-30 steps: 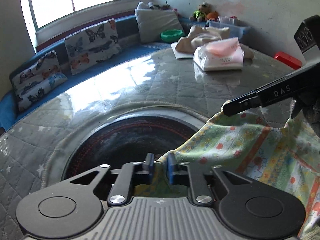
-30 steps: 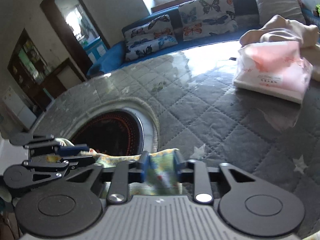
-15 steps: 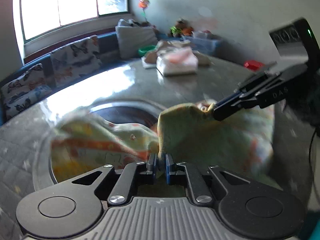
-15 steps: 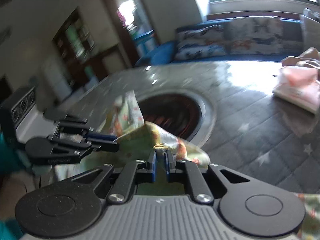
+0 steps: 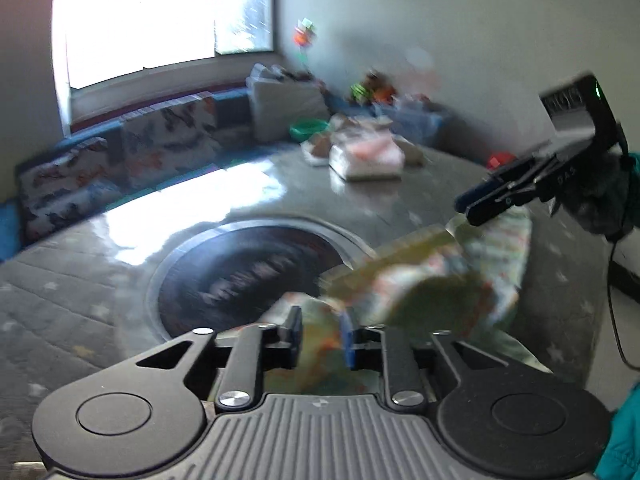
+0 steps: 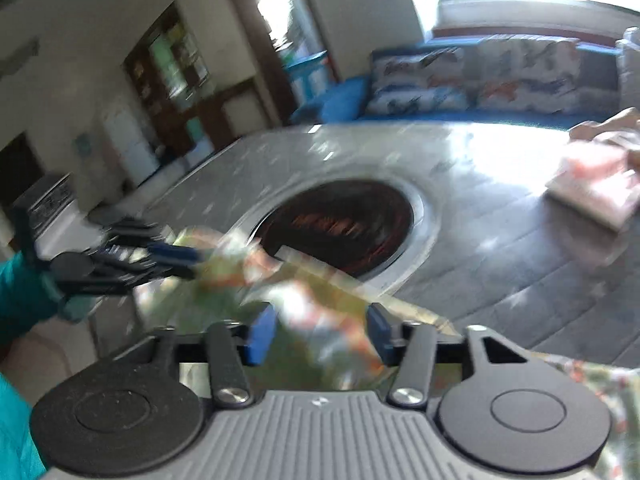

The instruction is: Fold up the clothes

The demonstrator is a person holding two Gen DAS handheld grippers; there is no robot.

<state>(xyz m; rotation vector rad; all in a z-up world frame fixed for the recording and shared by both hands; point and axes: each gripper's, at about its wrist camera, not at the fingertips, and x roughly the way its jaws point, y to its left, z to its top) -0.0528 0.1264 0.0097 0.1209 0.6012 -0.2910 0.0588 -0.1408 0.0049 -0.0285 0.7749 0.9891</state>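
Both tools are opening: your left tool (image 5: 322,334) and right tool (image 6: 318,332) straddle the cloth (image 5: 432,280) unpinched. Draw back clear before smoothing the fold.

My left tongs (image 5: 322,334) and right tongs (image 6: 318,334) are black linkages with blue pads, silver screws and ribbed grey housings; teal sleeves (image 6: 20,292) border those housings.

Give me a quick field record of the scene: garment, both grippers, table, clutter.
garment: patterned cloth, crumpled, blurred
left gripper: jaws opening, cloth between them, not pinched
right gripper: jaws opening, cloth between them, not pinched
table: grey quilted cover, dark round opening in the middle
clutter: pink-white packet at far side
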